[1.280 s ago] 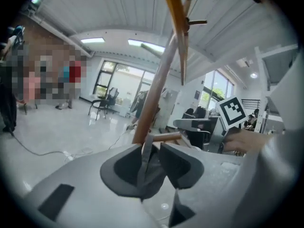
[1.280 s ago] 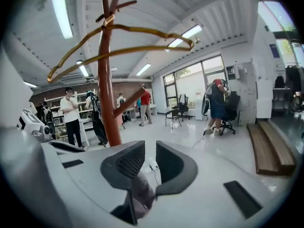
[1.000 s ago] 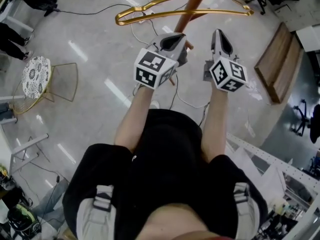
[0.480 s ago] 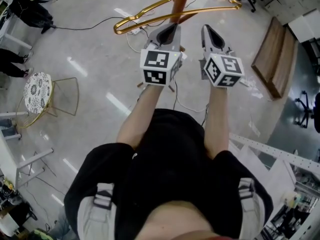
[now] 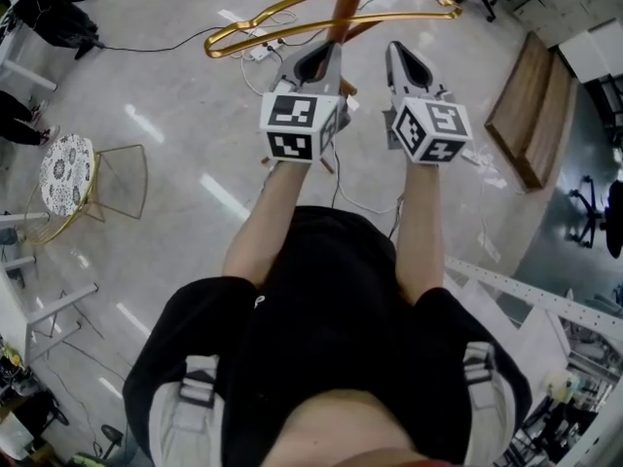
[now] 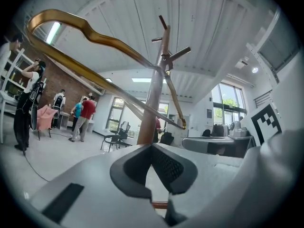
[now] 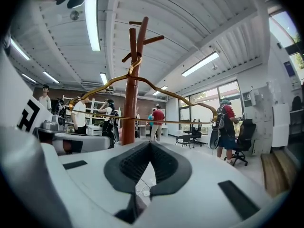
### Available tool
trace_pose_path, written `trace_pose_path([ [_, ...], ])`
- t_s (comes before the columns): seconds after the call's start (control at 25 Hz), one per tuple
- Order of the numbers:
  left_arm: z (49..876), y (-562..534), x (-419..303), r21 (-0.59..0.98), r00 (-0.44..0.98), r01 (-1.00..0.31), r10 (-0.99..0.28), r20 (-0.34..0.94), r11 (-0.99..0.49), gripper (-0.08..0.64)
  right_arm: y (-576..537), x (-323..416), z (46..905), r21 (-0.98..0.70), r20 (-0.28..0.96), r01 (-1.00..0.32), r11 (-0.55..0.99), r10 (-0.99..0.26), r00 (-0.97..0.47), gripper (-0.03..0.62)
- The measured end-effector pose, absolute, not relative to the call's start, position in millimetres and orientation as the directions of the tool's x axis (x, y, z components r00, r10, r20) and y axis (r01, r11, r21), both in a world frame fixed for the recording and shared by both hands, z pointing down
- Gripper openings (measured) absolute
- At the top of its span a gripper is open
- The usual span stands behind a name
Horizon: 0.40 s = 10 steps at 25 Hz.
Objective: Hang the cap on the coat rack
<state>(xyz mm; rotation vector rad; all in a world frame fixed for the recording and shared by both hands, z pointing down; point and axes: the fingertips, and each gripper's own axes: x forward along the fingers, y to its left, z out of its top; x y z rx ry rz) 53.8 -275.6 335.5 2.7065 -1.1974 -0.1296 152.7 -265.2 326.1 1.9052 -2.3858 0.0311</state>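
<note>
Left gripper and right gripper, both clenched empty, face the rack, whose gold hanger stretches across before them.

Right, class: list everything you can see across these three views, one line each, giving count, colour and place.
coat rack: one, reddish-brown wood, straight ahead of both grippers
hanger: one, gold, hooked on the coat rack
chair: one, patterned round seat on a gold wire frame, floor at left
wooden board: one, brown, floor at right
cables: several, black and white, across the floor
office chair: one, black, right background
bystanders: several, background
left gripper: one, grey, shut, empty
right gripper: one, grey, shut, empty
</note>
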Motion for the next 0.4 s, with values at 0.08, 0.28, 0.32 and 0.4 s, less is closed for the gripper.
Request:
trace_pose_path([
  [0.08, 336.2, -278.1, 52.5, 0.202, 0.663, -0.733, -0.748, -0.003, -0.65, 0.0, -265.7, 152.8, 326.6, 0.038, 0.084, -0.973, 0.226, -0.971, -0.223, -0.005],
  [0.28, 338.7, -279.6, 48.6, 0.204, 0.66, -0.735, -0.751, -0.001, -0.646, 0.0, -266.6, 150.7, 329.5, 0.039, 0.088, -0.972, 0.231, -0.97, -0.227, -0.005],
  [0.32, 340.0, -279.0, 49.8, 0.204, 0.662, -0.734, -0.749, 0.001, -0.648, 0.0, -266.4, 151.4, 329.5, 0.04, 0.088, -0.972, 0.232, -0.97, -0.228, -0.005],
  [0.4, 343.4, -277.5, 52.7, 0.203, 0.667, -0.731, -0.745, 0.006, -0.652, 0.0, -265.9, 153.1, 329.5, 0.043, 0.088, -0.971, 0.234, -0.969, -0.23, -0.005],
])
